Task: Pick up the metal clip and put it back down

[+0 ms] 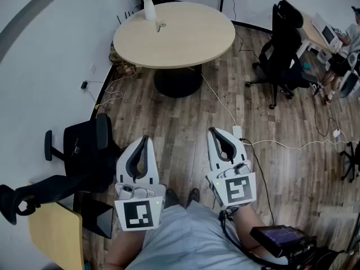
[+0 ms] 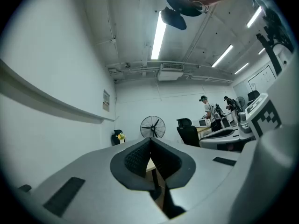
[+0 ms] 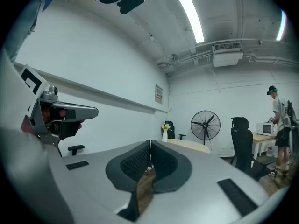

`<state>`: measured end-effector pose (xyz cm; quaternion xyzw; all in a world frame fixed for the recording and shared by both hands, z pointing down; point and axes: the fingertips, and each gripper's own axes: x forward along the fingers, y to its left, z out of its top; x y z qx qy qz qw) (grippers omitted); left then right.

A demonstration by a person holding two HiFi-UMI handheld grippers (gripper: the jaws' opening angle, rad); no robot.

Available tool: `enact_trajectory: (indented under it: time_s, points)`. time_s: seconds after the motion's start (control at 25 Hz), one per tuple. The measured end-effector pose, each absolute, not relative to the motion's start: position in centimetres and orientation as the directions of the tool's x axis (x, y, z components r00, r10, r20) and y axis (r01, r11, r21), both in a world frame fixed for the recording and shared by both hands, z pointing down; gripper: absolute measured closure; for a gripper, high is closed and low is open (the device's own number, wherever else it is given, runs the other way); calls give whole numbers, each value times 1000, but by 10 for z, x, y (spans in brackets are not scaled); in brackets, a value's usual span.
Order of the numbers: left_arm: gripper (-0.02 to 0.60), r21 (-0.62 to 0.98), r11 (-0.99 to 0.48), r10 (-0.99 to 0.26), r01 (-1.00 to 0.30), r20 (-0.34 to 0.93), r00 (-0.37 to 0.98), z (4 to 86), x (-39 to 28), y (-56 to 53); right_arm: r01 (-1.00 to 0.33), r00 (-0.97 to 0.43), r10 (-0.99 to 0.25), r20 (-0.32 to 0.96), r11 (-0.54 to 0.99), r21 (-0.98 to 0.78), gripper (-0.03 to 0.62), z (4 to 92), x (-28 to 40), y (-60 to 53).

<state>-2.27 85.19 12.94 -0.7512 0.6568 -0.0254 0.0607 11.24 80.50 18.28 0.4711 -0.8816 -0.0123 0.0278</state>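
A small metal clip (image 1: 160, 26) lies on the round beige table (image 1: 191, 38) far ahead in the head view, just right of a white vase with flowers (image 1: 148, 4). My left gripper (image 1: 146, 138) and right gripper (image 1: 212, 130) hang side by side over the wooden floor, well short of the table. Both are held level. The left gripper (image 2: 150, 140) has its jaws pressed together with nothing between them. The right gripper (image 3: 150, 143) is likewise shut and empty. The right gripper view shows the vase (image 3: 164, 134) and table (image 3: 191, 145) ahead; the clip is too small to make out there.
A black office chair (image 1: 84, 151) stands close at my left, beside a yellowish desk corner (image 1: 53, 235). Another black chair (image 1: 284, 49) stands to the right of the table. Cables (image 1: 292, 145) trail across the floor. A standing fan (image 3: 205, 125) and a person (image 3: 279, 125) are at the far side.
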Motion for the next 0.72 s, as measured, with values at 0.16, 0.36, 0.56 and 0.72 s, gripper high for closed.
enact_trajectory:
  time_s: [0.16, 0.36, 0.56, 0.72]
  points:
    - [563, -130, -131, -990, -983, -41, 137, 128, -15, 854, -832, -551, -833, 40, 553, 45, 546, 183, 120, 806]
    - [563, -137, -128, -990, -982, -39, 134, 127, -10, 858, -823, -568, -823, 17, 568, 28, 546, 180, 124, 810]
    - [563, -146, -122, -992, -982, -12, 125, 134, -5, 860, -833, -553, -833, 1, 553, -24, 545, 184, 140, 803]
    - [563, -145, -107, -994, -984, 22, 105, 143, -13, 853, -853, -520, -854, 5, 520, -40, 545, 192, 151, 788]
